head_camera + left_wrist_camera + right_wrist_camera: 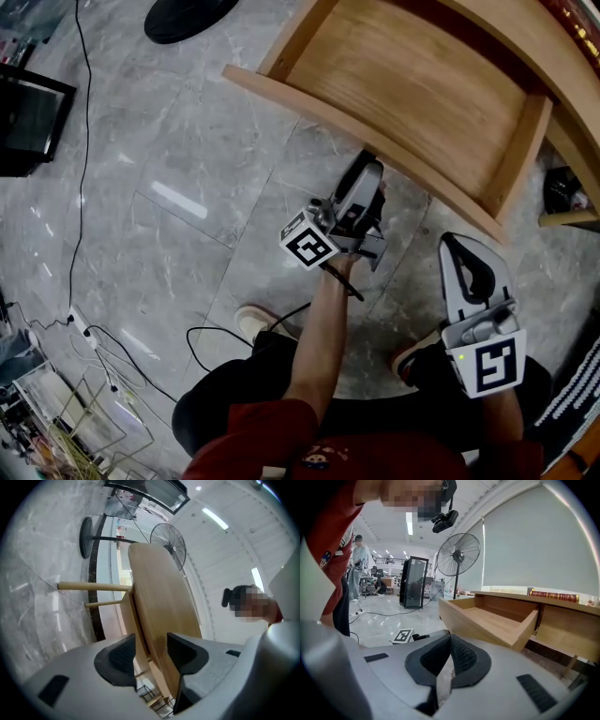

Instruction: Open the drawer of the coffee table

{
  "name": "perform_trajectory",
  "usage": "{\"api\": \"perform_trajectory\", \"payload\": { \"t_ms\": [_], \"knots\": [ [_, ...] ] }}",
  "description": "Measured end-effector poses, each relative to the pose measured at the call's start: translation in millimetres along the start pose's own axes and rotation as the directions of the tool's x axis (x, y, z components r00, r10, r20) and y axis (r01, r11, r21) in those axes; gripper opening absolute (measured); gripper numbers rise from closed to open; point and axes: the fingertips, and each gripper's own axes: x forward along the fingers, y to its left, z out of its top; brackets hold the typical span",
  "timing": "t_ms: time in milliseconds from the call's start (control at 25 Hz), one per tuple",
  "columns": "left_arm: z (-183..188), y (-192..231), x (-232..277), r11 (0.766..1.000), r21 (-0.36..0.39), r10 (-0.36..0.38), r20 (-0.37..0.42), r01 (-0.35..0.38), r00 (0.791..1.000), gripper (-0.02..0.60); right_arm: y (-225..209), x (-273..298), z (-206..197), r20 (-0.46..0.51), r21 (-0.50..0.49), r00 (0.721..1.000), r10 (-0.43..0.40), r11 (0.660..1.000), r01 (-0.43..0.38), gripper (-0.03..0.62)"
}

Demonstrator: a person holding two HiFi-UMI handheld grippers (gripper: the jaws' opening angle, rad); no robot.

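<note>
The drawer already stands well out of the bench, across the upper middle of the head view, so the pull looks done and letting go seems the step in hand. The left gripper sits just under the front panel, jaws apart around its edge without pinching; the right gripper, jaws together and empty, hangs at lower right. Next, the left jaws need to back straight off that edge toward the open floor at left.

The light wooden drawer stands pulled well out from the coffee table, its bare bottom board showing
</note>
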Motion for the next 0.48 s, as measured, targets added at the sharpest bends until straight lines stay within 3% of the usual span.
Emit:
{"api": "perform_trajectory", "payload": {
  "t_ms": [160,280,360,480],
  "knots": [
    [-7.6,12.3,-7.7,0.978,0.184,0.121,-0.114,-0.099,0.986,0.209,3.3,1.4,1.4,-0.002,-0.003,1.0,0.009,1.0,-0.009,-0.005],
    [-10.5,26.3,-13.2,0.919,0.357,0.238,-0.172,-0.165,0.956,0.209,6.3,4.1,2.9,0.002,-0.011,1.0,0.013,1.0,-0.013,-0.005],
    [-9.9,31.1,-18.2,0.852,0.487,0.316,-0.182,-0.194,0.931,0.209,7.8,4.3,1.5,-0.006,-0.016,1.0,0.018,1.0,-0.018,-0.005],
    [-7.2,35.8,-22.2,0.692,0.691,0.427,-0.16,-0.208,0.89,0.209,4.3,4.7,-0.5,-0.019,-0.034,1.0,0.015,0.999,-0.016,-0.005]
  ]
}}
